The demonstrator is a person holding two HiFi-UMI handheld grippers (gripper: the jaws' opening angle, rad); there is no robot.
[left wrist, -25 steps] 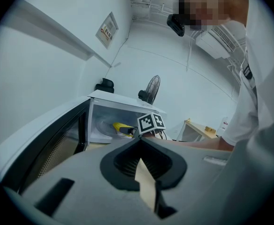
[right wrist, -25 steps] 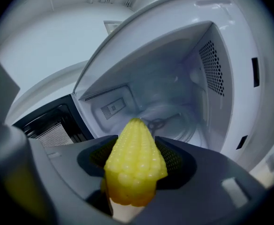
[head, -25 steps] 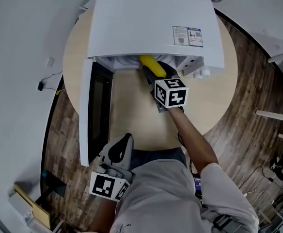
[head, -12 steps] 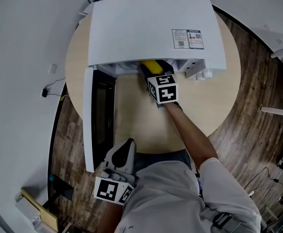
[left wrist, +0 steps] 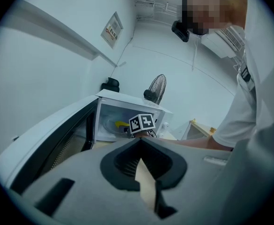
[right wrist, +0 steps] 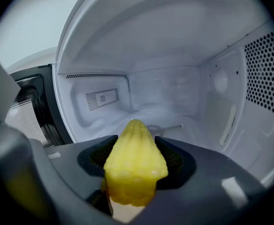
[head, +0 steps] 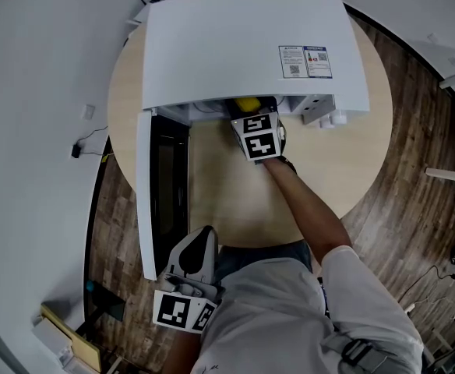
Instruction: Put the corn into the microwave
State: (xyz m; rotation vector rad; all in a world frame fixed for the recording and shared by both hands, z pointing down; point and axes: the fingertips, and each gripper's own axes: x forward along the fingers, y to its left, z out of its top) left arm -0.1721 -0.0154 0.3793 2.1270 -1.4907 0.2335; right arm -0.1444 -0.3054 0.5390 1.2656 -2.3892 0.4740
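1 corn (right wrist: 134,168) clamped in right hand-held gripper (right wrist: 135,142), tip inside open microwave (head: 243,45) | step: likely inserting | next: lower to microwave floor, release | left hand-held gripper (left wrist: 139,146) closed, empty

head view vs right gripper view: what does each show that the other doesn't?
Head view only: the round table, the microwave from outside and above, its top label, the left gripper low by the person's torso, and the arm behind the right gripper.
Right gripper view only: the cavity interior, with its perforated right wall, rear vent patch and floor, plus the jaws closed on the corn.
Both: the corn at the opening, and the open door on the left.
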